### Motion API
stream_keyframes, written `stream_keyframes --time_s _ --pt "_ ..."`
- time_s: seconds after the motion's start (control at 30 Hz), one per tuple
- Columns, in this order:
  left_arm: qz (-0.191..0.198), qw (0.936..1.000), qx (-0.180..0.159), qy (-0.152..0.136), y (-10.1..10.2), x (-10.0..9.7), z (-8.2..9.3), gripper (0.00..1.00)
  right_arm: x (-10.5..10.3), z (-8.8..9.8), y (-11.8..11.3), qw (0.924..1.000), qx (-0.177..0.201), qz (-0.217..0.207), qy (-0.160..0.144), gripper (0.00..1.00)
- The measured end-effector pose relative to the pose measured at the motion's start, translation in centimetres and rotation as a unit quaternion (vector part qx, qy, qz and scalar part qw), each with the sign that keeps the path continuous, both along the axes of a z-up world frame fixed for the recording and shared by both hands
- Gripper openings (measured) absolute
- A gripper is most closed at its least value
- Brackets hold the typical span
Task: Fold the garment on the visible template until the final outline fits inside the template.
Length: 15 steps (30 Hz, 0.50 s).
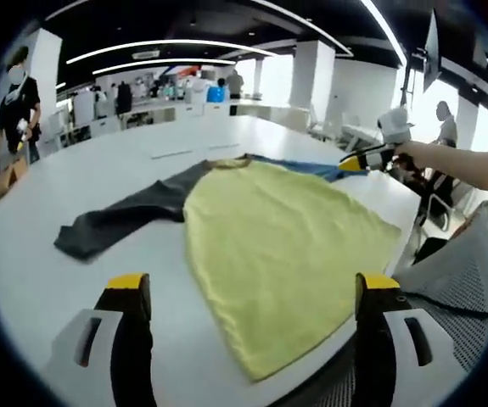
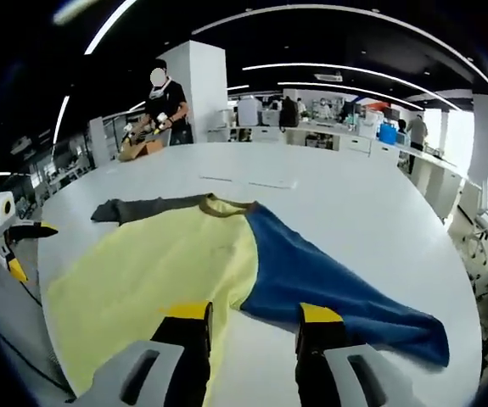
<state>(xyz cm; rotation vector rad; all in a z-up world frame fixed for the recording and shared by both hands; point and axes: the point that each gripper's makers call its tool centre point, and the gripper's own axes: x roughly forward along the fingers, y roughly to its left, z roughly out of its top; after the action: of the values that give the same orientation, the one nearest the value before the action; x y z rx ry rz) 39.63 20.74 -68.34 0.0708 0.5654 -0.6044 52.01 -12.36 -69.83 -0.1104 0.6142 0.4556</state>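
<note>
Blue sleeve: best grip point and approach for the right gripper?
Pinch the blue sleeve at its cuff end, coming from the table edge side. It lies flat and spread away from the yellow body, so that free end folds inward easiest. Right gripper is open just short of it.

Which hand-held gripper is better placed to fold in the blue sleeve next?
Right, probably. The right hand-held gripper hangs open just short of the blue sleeve, which lies spread ahead of its jaws. The left hand-held gripper faces the yellow body, with the grey sleeve on its side.
</note>
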Motion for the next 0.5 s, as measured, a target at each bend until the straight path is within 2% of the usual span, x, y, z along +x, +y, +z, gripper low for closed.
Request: stream_keyframes --time_s 0.33,0.5 --pt "-0.005 0.9999 -0.003 0.013 -0.3 -0.3 -0.5 0.91 1.6 -2.7 0.4 0.9987 -0.026 0.036 0.027 0.2" --pt "-0.004 0.9999 -0.008 0.006 -0.6 -0.2 -0.2 0.89 1.9 -3.5 1.0 0.9958 -0.045 0.074 0.031 0.21"
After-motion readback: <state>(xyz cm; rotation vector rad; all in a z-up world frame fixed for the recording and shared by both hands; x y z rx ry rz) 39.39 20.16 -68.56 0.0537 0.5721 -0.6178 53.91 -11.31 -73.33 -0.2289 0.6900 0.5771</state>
